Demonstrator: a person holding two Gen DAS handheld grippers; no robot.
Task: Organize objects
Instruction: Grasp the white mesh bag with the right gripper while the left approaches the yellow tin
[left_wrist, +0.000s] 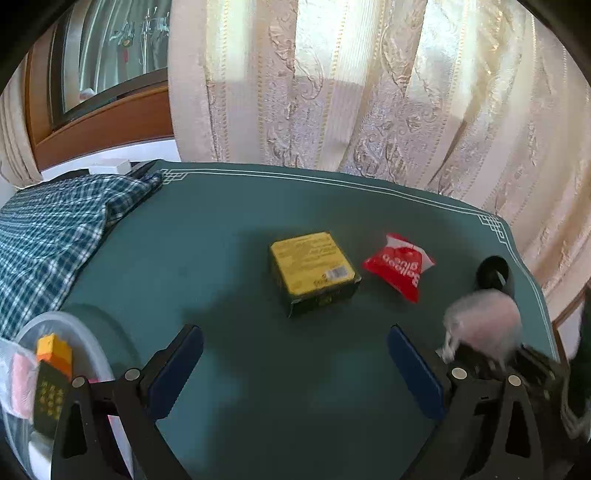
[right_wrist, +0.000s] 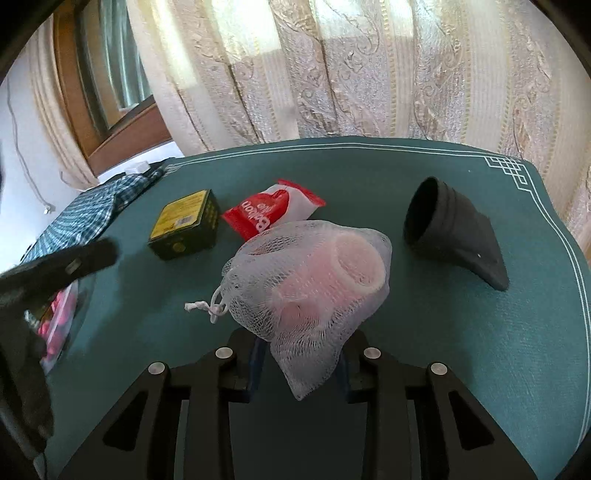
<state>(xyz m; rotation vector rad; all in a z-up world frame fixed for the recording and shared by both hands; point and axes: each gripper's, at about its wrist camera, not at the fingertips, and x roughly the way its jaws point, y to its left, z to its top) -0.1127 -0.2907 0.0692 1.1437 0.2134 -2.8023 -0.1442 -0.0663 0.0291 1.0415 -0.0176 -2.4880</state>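
Note:
My right gripper is shut on a white mesh bag with pink items inside, held above the green table mat. The same mesh bag shows blurred at the right of the left wrist view. My left gripper stands open over the bare mat, nothing between its blue pads. A yellow-topped dark box lies ahead of it, also seen as the box left of the bag. A red and white snack packet lies beside it; the packet sits behind the bag.
A black funnel-shaped tube lies at the right; the tube is near the mat's edge. A clear container with small items stands at the near left. Checked cloth covers the left side. Curtains hang behind the table.

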